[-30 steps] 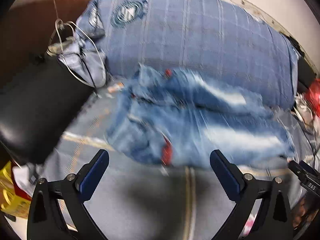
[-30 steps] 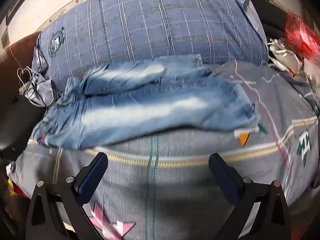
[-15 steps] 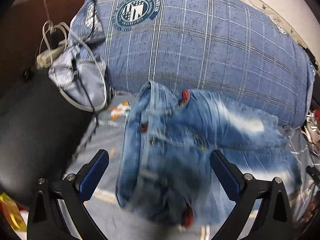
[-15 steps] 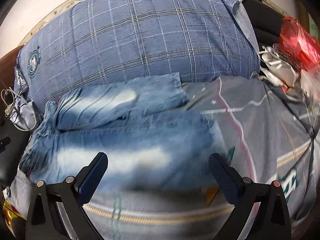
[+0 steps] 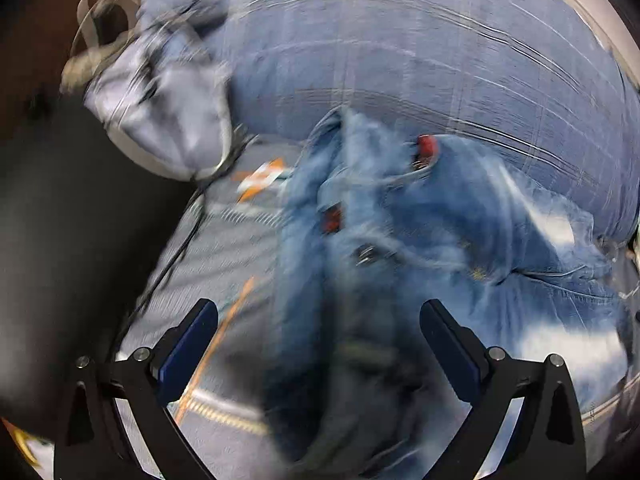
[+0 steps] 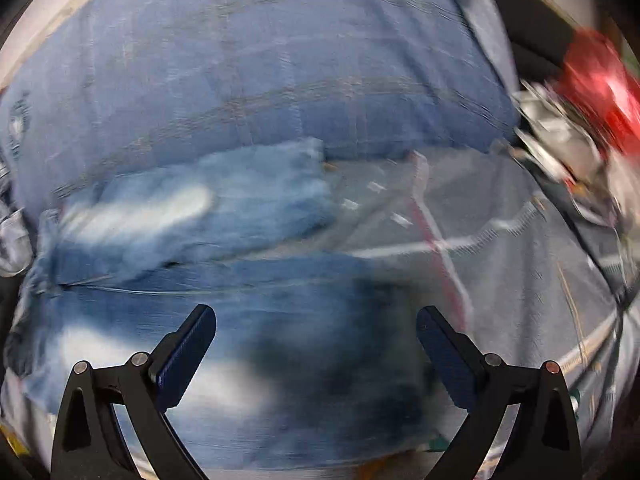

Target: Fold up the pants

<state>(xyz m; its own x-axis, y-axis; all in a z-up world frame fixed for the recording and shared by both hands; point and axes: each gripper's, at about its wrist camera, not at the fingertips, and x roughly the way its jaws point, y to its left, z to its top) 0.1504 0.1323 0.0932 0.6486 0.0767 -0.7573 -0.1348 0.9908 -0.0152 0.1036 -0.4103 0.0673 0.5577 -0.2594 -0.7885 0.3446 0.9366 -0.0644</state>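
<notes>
Faded blue jeans [image 5: 420, 232] lie on a grey bedspread [image 5: 240, 248], waistband to the left, legs running right. In the left wrist view my left gripper [image 5: 318, 332] is open, close above the waistband end with its red-tabbed pockets. In the right wrist view the jeans' legs [image 6: 208, 320] fill the lower left; the far leg's hem [image 6: 316, 184] ends near the middle. My right gripper [image 6: 316, 340] is open, close above the near leg's end. Both views are motion-blurred.
A large blue plaid pillow [image 5: 400, 52] lies right behind the jeans, also seen in the right wrist view [image 6: 260, 72]. A grey pouch with a white cable [image 5: 160, 120] and a dark seat [image 5: 60, 240] are at left. Red and white clutter [image 6: 592, 88] sits at right.
Both grippers have moved forward and down toward the jeans, which now fill more of each view. Both stayed open. The jeans have not moved.
</notes>
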